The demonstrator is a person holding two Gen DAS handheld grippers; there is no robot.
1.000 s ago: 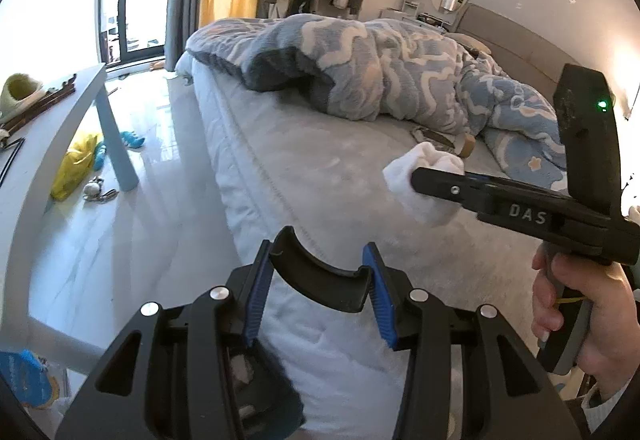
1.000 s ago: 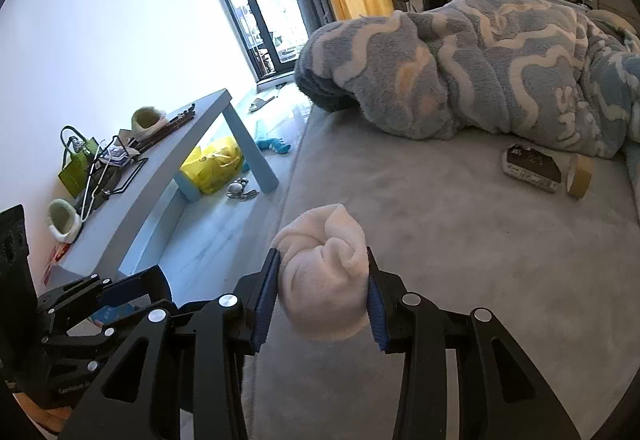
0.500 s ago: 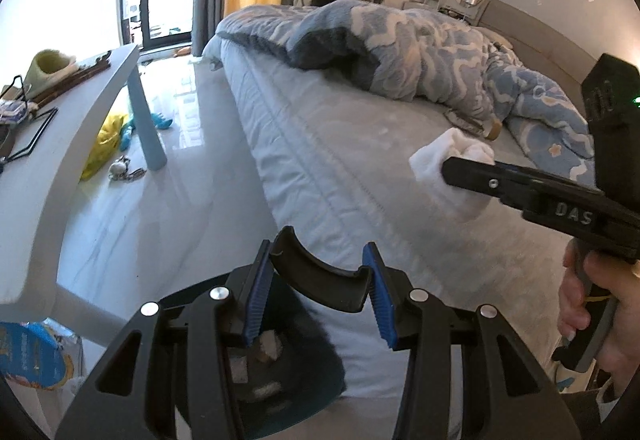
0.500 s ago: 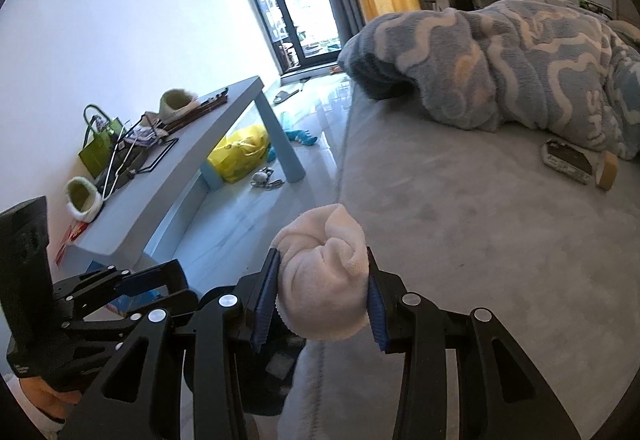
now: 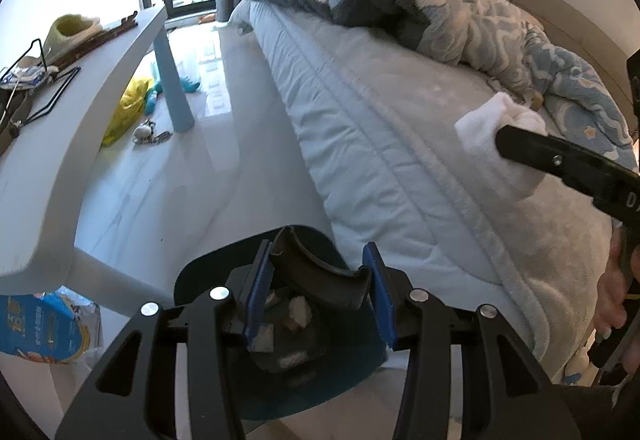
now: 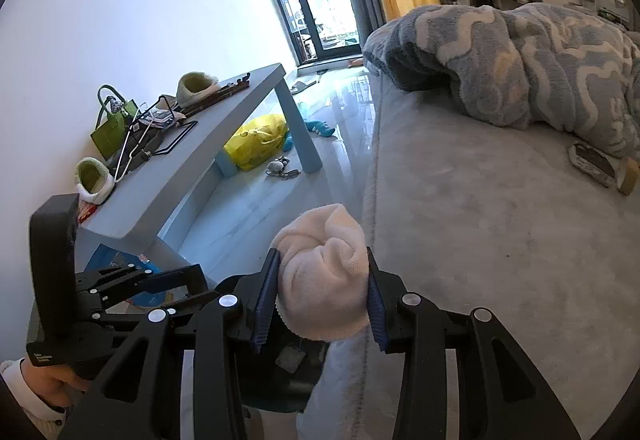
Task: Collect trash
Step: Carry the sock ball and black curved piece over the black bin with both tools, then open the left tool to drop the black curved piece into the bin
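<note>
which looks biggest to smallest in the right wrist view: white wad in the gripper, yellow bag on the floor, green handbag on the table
1. white wad, though it is nearest the camera
2. yellow bag
3. green handbag, close to the bag in apparent size

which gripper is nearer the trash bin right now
Left. The left gripper is clamped on the trash bin's rim; the right gripper, holding a white sock, sits above the bed edge beside it.

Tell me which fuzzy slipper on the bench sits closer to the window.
The slipper at the bench's far end, beside the dark sticks. The other slipper sits at the near end, below the green bag.
</note>
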